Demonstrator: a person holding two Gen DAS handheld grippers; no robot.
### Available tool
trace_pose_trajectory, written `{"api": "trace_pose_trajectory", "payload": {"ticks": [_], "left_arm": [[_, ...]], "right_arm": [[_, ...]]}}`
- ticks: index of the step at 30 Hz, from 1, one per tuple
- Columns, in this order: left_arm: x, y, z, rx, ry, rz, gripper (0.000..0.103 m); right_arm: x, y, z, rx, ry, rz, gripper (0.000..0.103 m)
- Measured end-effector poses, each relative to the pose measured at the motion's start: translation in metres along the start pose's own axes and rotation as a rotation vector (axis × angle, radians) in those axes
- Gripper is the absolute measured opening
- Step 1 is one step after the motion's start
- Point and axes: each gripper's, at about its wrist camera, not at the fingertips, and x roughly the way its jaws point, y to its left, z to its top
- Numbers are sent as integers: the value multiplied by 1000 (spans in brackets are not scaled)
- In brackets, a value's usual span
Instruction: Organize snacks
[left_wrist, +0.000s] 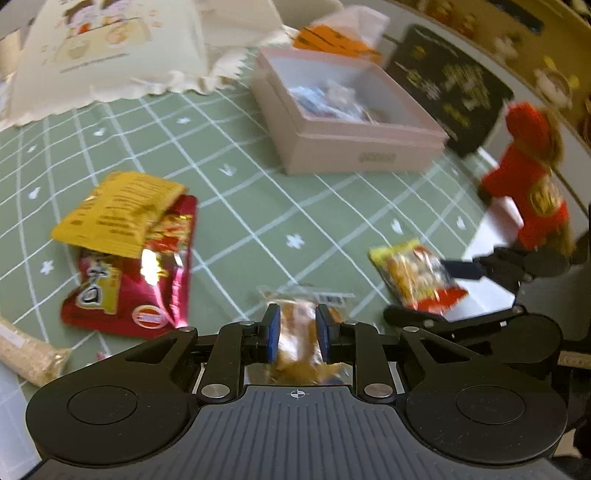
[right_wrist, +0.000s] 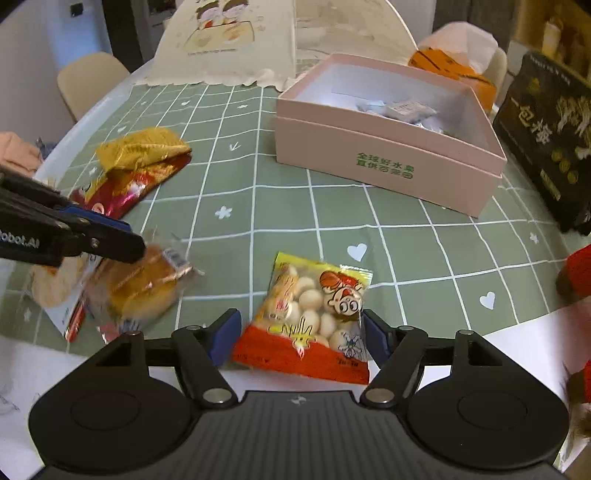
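My left gripper (left_wrist: 295, 328) is shut on a clear-wrapped bread bun (left_wrist: 297, 332); it also shows in the right wrist view (right_wrist: 140, 284), held by the left gripper's fingers (right_wrist: 107, 240) just above the cloth. My right gripper (right_wrist: 301, 332) is open, its jaws on either side of a yellow-and-red bag of round biscuits (right_wrist: 314, 314) lying on the table; this bag also shows in the left wrist view (left_wrist: 413, 273). A pink open box (right_wrist: 388, 162) with several small packets inside stands at the back; it also shows in the left wrist view (left_wrist: 347, 144).
A red snack bag (left_wrist: 136, 273) under a yellow one (left_wrist: 114, 210) lies at the left on the green checked cloth (right_wrist: 258, 221). A black box (right_wrist: 550, 136) stands at the right. A red plush toy (left_wrist: 528, 184) sits at the right edge. A cracker pack (right_wrist: 51, 284) lies at the left.
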Motion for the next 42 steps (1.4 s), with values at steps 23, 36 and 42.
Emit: {"api": "trace_pose_trajectory", "payload": {"ticks": [23, 36, 42], "left_arm": [[16, -53, -16, 292, 47, 123, 70], [23, -16, -10, 75, 53, 88, 70], [24, -21, -10, 102, 33, 92, 64]], "right_arm": [[-1, -23, -10, 153, -41, -114, 84], [3, -27, -7, 114, -50, -86, 86], [-2, -29, -3, 101, -67, -44, 63]]}}
